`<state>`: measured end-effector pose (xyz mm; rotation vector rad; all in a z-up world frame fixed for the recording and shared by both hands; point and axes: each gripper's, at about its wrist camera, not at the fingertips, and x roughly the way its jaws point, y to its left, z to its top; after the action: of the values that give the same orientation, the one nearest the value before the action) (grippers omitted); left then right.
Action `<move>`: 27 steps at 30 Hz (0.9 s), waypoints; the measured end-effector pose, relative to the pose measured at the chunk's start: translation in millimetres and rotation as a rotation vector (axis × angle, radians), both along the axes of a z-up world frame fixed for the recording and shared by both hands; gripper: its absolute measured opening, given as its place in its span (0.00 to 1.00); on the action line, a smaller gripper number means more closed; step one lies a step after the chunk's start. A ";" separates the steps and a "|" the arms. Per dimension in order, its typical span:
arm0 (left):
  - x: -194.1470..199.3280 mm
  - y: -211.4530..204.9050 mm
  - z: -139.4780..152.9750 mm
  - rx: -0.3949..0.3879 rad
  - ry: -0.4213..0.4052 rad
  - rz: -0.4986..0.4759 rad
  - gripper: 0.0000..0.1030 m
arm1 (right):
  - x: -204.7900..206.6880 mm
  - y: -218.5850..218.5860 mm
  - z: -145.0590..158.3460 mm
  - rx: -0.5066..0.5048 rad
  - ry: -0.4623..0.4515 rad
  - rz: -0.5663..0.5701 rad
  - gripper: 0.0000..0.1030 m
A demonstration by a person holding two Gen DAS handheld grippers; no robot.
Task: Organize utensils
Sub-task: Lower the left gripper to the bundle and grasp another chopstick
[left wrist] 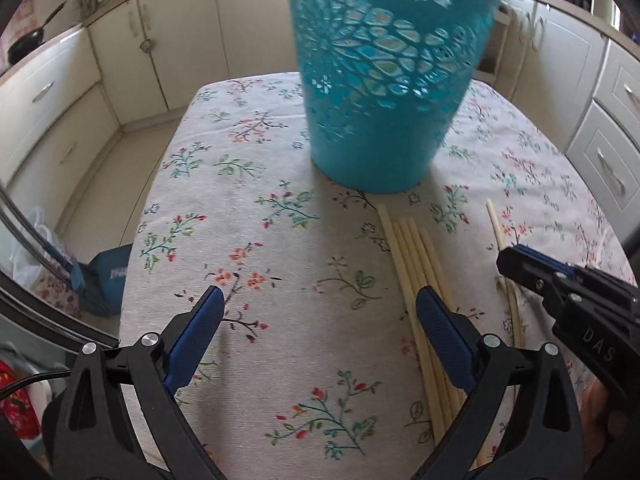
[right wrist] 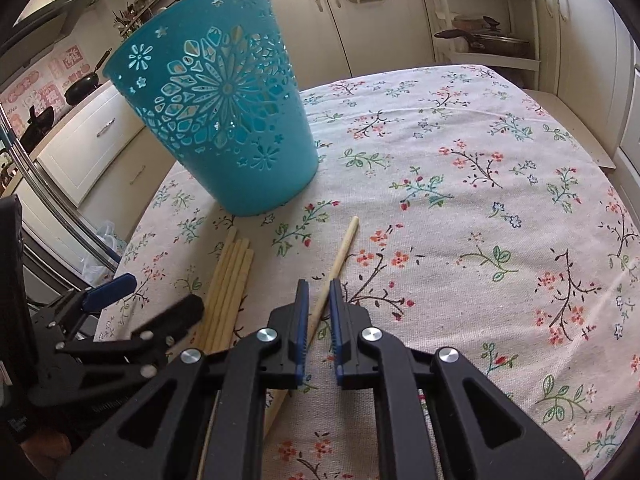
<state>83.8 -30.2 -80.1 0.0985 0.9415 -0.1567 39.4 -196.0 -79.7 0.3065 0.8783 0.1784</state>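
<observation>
A tall teal cut-out basket (left wrist: 380, 80) (right wrist: 224, 120) stands on the floral tablecloth (left wrist: 256, 168) (right wrist: 480, 240). In front of it lies a bundle of several pale chopsticks (left wrist: 416, 264) (right wrist: 230, 280). My left gripper (left wrist: 320, 294) (right wrist: 154, 294) hovers open just left of the bundle, its right finger over it, nothing between the pads. A single chopstick (left wrist: 495, 222) (right wrist: 344, 248) lies apart to the right. My right gripper (right wrist: 319, 286) (left wrist: 516, 254) has its jaws closed narrowly around this chopstick's middle, low over the cloth.
Cream cabinets (left wrist: 168, 44) ring the table. A black pan (left wrist: 26, 42) rests on the left counter, and an open shelf (right wrist: 488, 36) holds pots at the back right. A plastic bag (left wrist: 36, 248) and a blue item (left wrist: 114, 276) lie on the floor past the table's left edge.
</observation>
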 end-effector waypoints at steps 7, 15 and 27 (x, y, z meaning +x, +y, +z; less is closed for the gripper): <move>6.0 -3.0 -3.9 0.037 0.019 0.020 0.86 | 0.1 -1.3 -0.7 0.009 -0.002 0.005 0.12; 8.2 -3.5 -1.1 0.047 0.003 0.034 0.76 | 0.2 -2.1 -0.9 0.013 -0.002 0.007 0.14; 22.9 -7.2 1.5 -0.007 0.022 -0.007 0.21 | 0.4 -0.6 -0.7 0.014 -0.003 0.008 0.15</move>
<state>106.7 -37.3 -78.6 0.0939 0.9630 -0.1673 39.8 -196.6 -80.4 0.3157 0.8755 0.1922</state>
